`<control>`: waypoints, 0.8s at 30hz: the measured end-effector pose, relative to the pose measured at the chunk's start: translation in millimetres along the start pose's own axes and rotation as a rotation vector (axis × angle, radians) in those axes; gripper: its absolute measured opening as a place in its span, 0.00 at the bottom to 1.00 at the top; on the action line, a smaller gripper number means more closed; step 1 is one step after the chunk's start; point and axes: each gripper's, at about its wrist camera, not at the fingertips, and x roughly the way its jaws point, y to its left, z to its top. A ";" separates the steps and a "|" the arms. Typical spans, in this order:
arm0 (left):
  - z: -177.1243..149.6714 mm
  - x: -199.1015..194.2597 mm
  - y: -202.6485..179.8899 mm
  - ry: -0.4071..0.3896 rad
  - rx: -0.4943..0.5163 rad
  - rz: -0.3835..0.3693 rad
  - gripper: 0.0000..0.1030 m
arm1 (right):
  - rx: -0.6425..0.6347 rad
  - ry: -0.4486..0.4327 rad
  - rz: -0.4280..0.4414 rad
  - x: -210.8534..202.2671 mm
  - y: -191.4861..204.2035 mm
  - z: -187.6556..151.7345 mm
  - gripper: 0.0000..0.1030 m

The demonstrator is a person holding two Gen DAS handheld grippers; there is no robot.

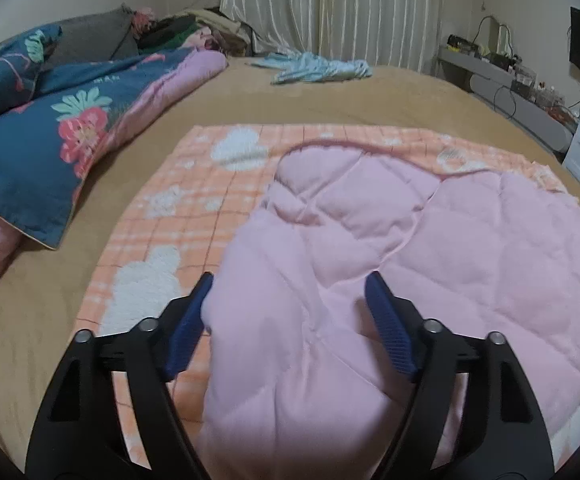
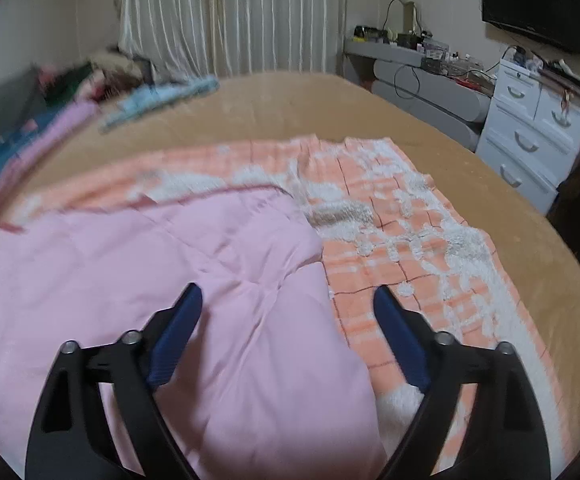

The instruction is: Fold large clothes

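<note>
Both grippers, left and right, stand wide open over a pink quilted garment (orange checked side underneath) spread on the tan bed.

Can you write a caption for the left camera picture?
Open left gripper over a pink quilted garment folded on the bed.
</note>
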 end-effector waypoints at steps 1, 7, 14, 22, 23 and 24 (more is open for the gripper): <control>1.4 -7.4 0.0 -0.007 -0.008 -0.005 0.76 | 0.009 -0.013 0.014 -8.1 -2.6 -1.0 0.88; 1.4 -47.6 -5.8 -0.042 -0.018 -0.024 0.91 | 0.038 -0.098 0.135 -74.8 -5.2 -16.8 0.96; -9.8 -84.9 -5.5 -0.059 -0.010 -0.021 0.91 | -0.024 -0.140 0.175 -137.5 8.3 -51.5 0.96; -42.3 -102.0 -5.5 -0.034 -0.033 -0.014 0.91 | 0.012 -0.115 0.195 -167.2 7.9 -86.5 0.96; -45.9 -102.5 -5.9 -0.029 -0.035 -0.012 0.91 | 0.018 -0.110 0.193 -168.8 7.7 -89.4 0.96; -51.2 -102.7 -6.4 -0.022 -0.034 -0.011 0.91 | 0.027 -0.098 0.191 -170.0 6.8 -93.4 0.96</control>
